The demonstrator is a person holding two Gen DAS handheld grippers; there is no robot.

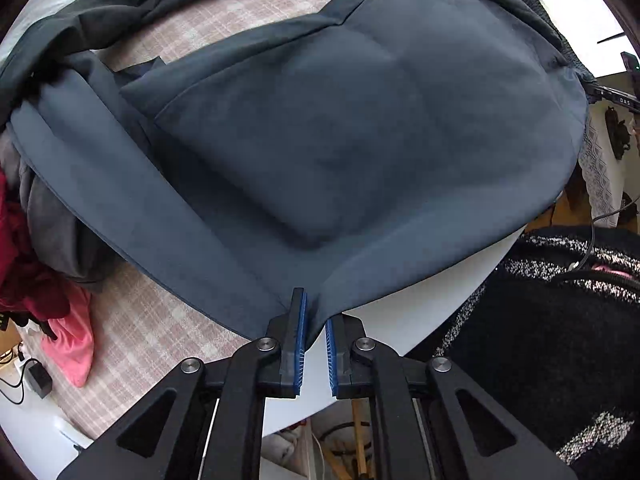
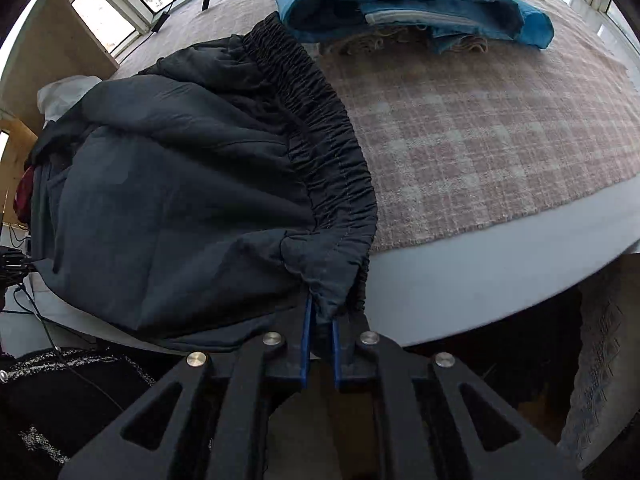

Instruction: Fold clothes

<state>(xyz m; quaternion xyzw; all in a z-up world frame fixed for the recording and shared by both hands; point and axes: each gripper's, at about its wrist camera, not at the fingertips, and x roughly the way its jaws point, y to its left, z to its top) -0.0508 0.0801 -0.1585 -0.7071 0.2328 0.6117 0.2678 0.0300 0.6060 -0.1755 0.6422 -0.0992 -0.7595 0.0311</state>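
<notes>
A table (image 1: pixel 420 312) under a pink checked cloth (image 1: pixel 152 332) carries dark trousers (image 1: pixel 340 140). From the left wrist, the left gripper (image 1: pixel 315 340) pinches the near hem. The legs run away ahead, and a heap of clothes (image 1: pixel 36 248) crowds its left.

From the right wrist, the right gripper (image 2: pixel 320 332) clamps the elastic waistband (image 2: pixel 328 136) at its near corner. Open cloth lies to its right, and folded blue clothes (image 2: pixel 400 8) sit far ahead.

Daylight is pouring in through the windows (image 2: pixel 120 20) along the far wall. A pink checked cloth (image 2: pixel 500 152) is covering the white table (image 2: pixel 460 280), and a charger (image 1: pixel 40 380) is lying on the floor.
</notes>
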